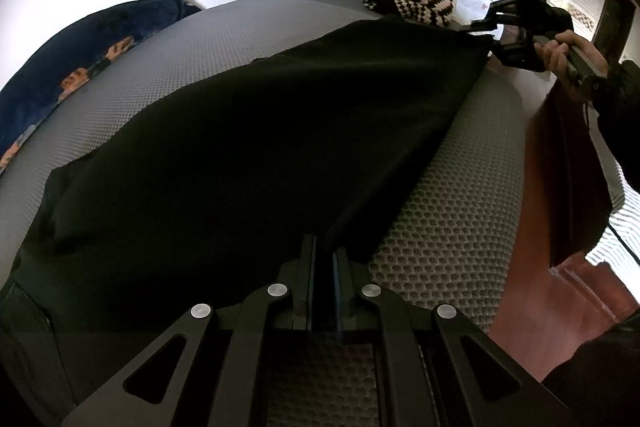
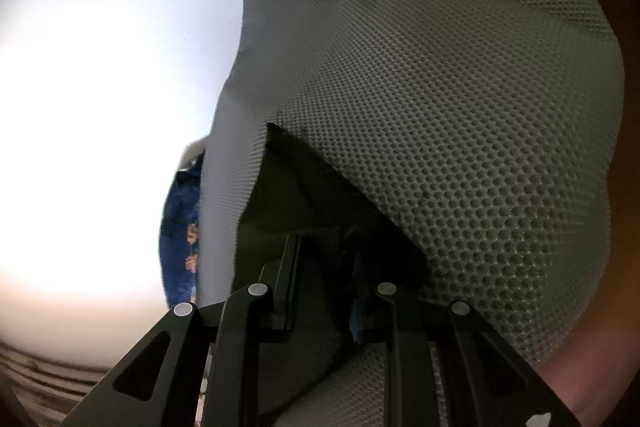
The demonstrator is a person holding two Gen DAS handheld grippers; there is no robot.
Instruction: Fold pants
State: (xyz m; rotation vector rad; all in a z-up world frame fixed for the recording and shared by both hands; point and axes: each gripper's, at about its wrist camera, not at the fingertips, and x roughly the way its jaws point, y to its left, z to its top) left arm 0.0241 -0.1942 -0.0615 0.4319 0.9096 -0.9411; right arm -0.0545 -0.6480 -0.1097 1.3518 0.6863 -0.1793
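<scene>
Both tongs clamped on black cloth pants [image 1: 260,131]: left tongs [image 1: 324,259] at near corner, right tongs [image 1: 482,27] at far corner, edge held taut over grey mesh bed [image 1: 448,227] for folding.

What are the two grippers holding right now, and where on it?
Both grip the black pants: the left gripper pinches the near edge, the right gripper the far corner.
</scene>
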